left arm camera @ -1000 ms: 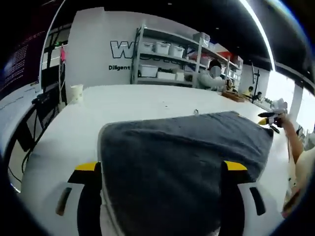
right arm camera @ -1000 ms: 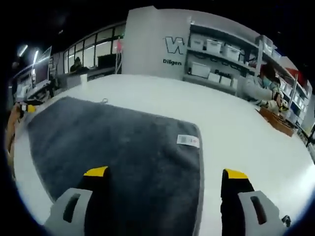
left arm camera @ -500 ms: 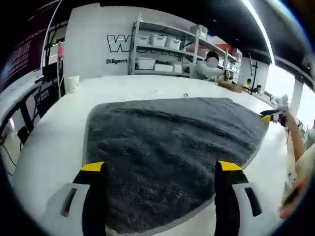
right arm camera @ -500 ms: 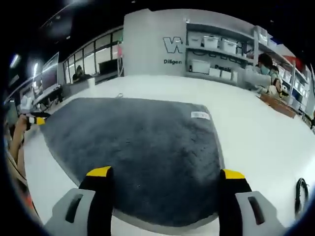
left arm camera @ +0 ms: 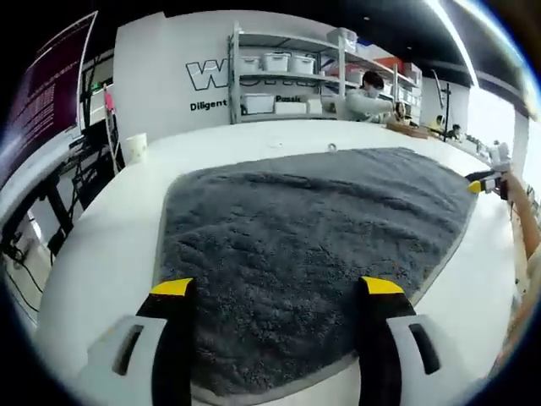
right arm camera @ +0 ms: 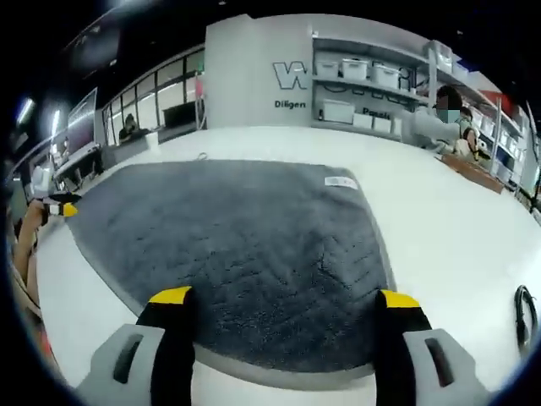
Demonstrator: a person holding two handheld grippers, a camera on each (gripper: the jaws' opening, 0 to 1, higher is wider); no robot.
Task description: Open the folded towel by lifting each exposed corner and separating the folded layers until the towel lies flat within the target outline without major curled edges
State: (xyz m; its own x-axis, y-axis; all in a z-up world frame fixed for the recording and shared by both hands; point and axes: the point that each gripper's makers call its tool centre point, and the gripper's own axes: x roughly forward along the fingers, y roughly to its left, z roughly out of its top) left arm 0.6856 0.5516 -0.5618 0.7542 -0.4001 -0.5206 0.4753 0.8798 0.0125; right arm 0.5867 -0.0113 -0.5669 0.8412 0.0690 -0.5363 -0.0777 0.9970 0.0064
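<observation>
Now, from my remote seat, I see a dark grey, thick-piled fabric towel (left arm camera: 313,245) spread open on a broad white table (left arm camera: 101,254). It looks soft and limp, light enough to lift by one corner, and I judge it will sag and drag rather than hold shape. Its pile seems grippy, not slippery. The best hold, I think, is the paler bound edge at a corner, such as the near hem at 6 o'clock in the right gripper view, where the towel (right arm camera: 245,254) ends just before my jaws. A small white label (right arm camera: 341,182) sits toward 1 o'clock there.

My left gripper (left arm camera: 272,292) stands wide apart, holding nothing, its yellow-tipped fingers (left arm camera: 172,288) over the pile; whether they touch it I cannot tell. My right gripper (right arm camera: 286,300) is equally spread and empty.
</observation>
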